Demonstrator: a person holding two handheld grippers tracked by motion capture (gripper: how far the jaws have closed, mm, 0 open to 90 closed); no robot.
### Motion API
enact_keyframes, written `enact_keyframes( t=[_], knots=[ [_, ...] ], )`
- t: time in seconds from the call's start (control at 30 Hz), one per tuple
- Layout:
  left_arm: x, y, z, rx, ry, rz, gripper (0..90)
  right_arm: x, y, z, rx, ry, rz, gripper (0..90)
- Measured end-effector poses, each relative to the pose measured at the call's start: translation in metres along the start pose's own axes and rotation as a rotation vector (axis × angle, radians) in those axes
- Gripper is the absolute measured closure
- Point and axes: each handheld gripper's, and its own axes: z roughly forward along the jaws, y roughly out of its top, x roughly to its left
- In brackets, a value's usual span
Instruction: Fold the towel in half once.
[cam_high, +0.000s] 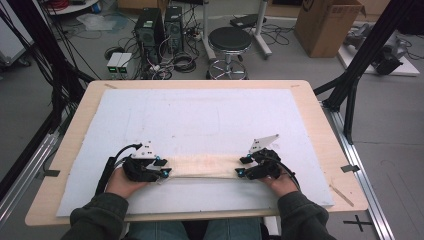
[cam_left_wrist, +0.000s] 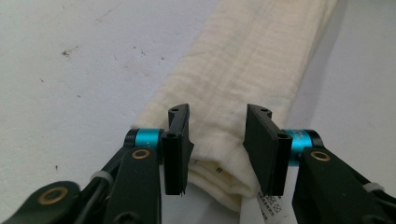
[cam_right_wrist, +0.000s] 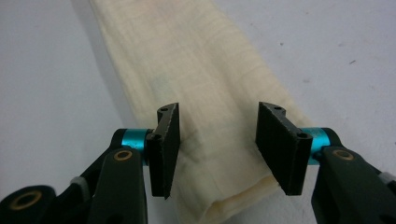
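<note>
A long folded cream cloth lies flat on the white mat, near the table's front edge. At its left end is my left gripper, at its right end my right gripper. In the left gripper view the cloth stretches away, and its folded end, with a small label, lies between the jaws of the left gripper, which stand apart. In the right gripper view the other end of the cloth sits between the spread jaws of the right gripper. Neither gripper is pinching the fabric.
The mat covers most of the wooden table. Beyond the far edge, on the floor, stand a round stool, computer towers with cables, and a cardboard box. Black frame struts rise at the right.
</note>
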Motion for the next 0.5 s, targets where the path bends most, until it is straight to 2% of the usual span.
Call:
enact_keyframes(
  t=[0.07,0.4,0.5],
  knots=[
    [-0.002,0.001,-0.002,-0.006,0.016,0.006,57.7,0.001,0.0,0.0,0.003,-0.005,-0.002,49.0],
    [-0.003,-0.003,-0.002,0.009,0.029,0.004,56.9,0.002,0.0,0.0,0.003,-0.008,-0.012,48.1],
    [-0.001,-0.01,-0.001,-0.014,0.02,-0.028,57.3,0.002,-0.001,0.0,0.001,-0.01,-0.008,48.1]
  ],
)
